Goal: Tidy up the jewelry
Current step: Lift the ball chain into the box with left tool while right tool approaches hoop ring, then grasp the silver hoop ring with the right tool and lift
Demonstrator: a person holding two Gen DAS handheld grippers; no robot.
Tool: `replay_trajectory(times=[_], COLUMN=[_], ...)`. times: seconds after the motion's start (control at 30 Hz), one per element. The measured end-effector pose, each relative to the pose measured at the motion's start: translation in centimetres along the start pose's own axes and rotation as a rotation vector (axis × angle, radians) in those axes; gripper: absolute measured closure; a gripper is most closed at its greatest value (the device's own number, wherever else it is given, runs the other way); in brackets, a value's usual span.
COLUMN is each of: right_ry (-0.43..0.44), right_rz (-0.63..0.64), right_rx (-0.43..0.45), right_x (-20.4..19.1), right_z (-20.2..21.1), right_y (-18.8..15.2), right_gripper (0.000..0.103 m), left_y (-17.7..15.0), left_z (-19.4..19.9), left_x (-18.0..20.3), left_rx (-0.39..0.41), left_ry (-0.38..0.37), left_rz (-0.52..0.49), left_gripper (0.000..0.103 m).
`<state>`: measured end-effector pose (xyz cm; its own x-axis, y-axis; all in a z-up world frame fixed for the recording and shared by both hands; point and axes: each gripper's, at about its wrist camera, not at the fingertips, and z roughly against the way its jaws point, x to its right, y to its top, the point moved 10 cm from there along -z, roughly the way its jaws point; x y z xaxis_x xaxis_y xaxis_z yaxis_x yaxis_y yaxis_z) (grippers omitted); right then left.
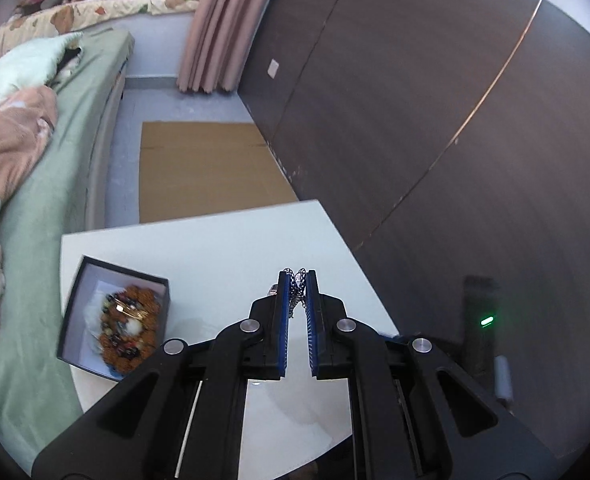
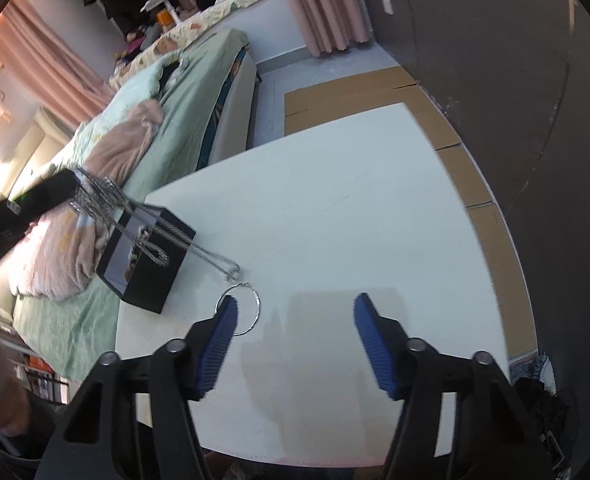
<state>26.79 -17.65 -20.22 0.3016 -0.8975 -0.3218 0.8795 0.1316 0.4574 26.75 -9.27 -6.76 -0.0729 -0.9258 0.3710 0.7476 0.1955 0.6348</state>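
White table (image 2: pixel 335 200) | left gripper (image 1: pixel 297 276) clamps chain (image 2: pixel 107 196) | right gripper (image 2: pixel 295 308) spread

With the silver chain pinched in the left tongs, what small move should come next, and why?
Probably carry the left tongs over the black box and lower the silver chain in. The chain's tail trails on the white table, and the beaded bracelets already lie inside.

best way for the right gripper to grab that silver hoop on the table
The silver hoop lies flat on the white table, so come straight down and pinch across its thin rim on the right arc, clear of the silver chain trailing near its top.
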Motion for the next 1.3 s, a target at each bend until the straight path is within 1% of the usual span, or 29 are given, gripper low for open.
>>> replay_trajectory(times=[0.07,0.13,0.3,0.43,0.6,0.67,0.77,0.83,0.93,1.03,1.07,1.13,1.17,1.3], right_ry=[-0.001,-0.004,-0.001,-0.008,-0.036,-0.042,-0.073,-0.093,-0.094,-0.109,-0.107,-0.102,-0.104,-0.099], right_rz=[0.027,0.061,0.131,0.19,0.262,0.285,0.323,0.346,0.372,0.414,0.411,0.396,0.39,0.364], right_rx=[-0.02,-0.044,-0.086,-0.111,-0.138,-0.148,-0.155,-0.16,-0.166,-0.155,-0.156,-0.164,-0.167,-0.163], right_x=[-0.8,-1.8,-3.6,-4.8,-5.9,-6.2,-6.6,-6.7,-6.9,-7.2,-7.1,-6.8,-6.6,-6.2], right_z=[-1.1,-2.2,-4.9,-6.4,-7.9,-8.4,-9.1,-9.5,-10.0,-10.1,-10.0,-9.8,-9.7,-9.2], right_y=[-0.1,-0.3,-0.1,0.2,0.2,0.1,0.0,-0.1,-0.3,-0.3,-0.3,-0.3,-0.4,-0.4], right_gripper=[0.059,0.062,0.067,0.071,0.075,0.08,0.081,0.082,0.088,0.093,0.094,0.1,0.101,0.101], left_y=[0.6,1.2,2.4,3.4,5.0,5.3,5.7,5.8,5.4,4.4,4.0,3.0,2.5,0.3], left_z=[0.8,1.7,3.3,5.1,7.3,8.1,8.8,8.8,8.4,7.4,6.9,5.8,5.3,3.2], left_x=[-0.4,-0.8,-1.7,-3.4,-5.3,-5.7,-6.4,-6.9,-7.6,-8.5,-8.9,-9.7,-10.1,-11.5], left_rx=[0.016,0.029,0.054,0.081,0.11,0.12,0.127,0.125,0.115,0.092,0.084,0.062,0.051,0.002], left_ry=[0.006,0.016,0.042,0.076,0.117,0.128,0.144,0.152,0.162,0.154,0.151,0.15,0.15,0.14], left_rz=[0.003,0.004,-0.001,0.007,0.013,0.015,0.015,0.019,0.031,0.06,0.071,0.094,0.102,0.138], left_gripper=[0.095,0.095,0.095,0.095,0.095,0.095,0.095,0.095,0.095,0.095,0.095,0.095,0.095,0.094])
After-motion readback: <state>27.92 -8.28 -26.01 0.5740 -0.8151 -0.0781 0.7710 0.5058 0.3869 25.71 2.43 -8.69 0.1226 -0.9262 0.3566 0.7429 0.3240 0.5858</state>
